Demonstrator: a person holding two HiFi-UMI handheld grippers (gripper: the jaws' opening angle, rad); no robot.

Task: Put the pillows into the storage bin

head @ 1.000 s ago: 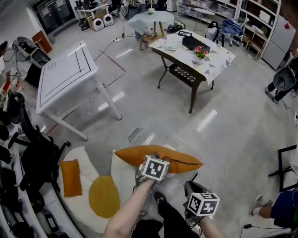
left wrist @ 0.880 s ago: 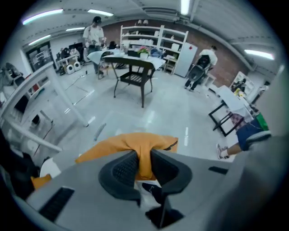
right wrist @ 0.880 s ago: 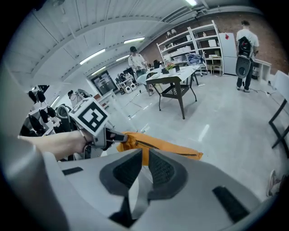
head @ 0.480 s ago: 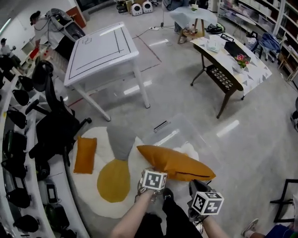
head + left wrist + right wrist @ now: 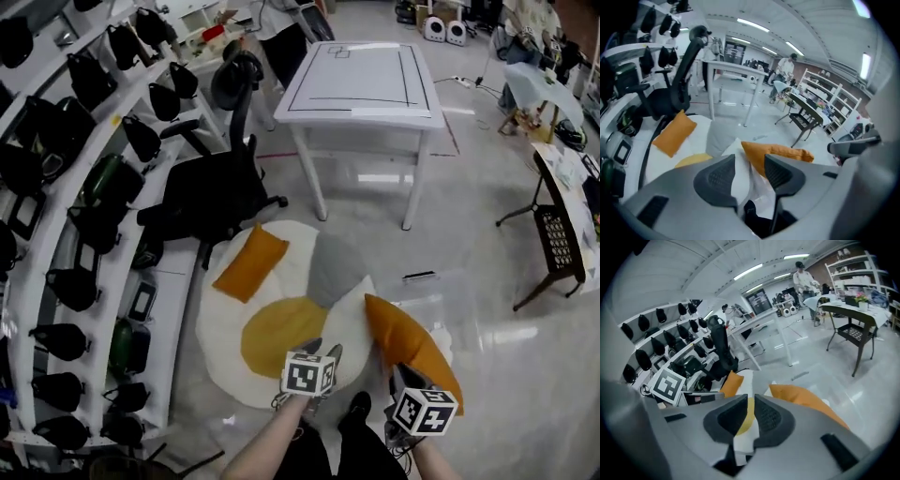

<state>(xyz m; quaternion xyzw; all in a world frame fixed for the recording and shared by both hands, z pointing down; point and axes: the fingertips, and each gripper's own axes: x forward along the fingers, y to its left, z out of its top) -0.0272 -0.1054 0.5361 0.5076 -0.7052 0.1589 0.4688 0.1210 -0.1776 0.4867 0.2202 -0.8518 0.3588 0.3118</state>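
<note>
A large orange pillow (image 5: 410,345) lies tilted in the clear storage bin (image 5: 439,286) at the rug's right edge; it also shows in both gripper views (image 5: 776,152) (image 5: 801,397). A smaller orange pillow (image 5: 248,263) (image 5: 673,132) (image 5: 732,383) lies on the far left of the round rug (image 5: 225,328). My left gripper (image 5: 323,351) (image 5: 750,161) hangs over the rug left of the large pillow. Its jaws have just been opening, then closing a little, with nothing between them. My right gripper (image 5: 397,377) (image 5: 749,404) is by the large pillow's near end, its jaws a narrow gap apart and empty.
A white table (image 5: 366,80) stands beyond the rug and a black office chair (image 5: 220,187) at its far left edge. Curved white shelves (image 5: 56,234) with dark gear run along the left. A dark-framed table (image 5: 561,239) is at the right.
My left gripper has let go of the large pillow and moved left over the rug. The pillow now rests in the bin. My view has swung left, toward the small pillow.
</note>
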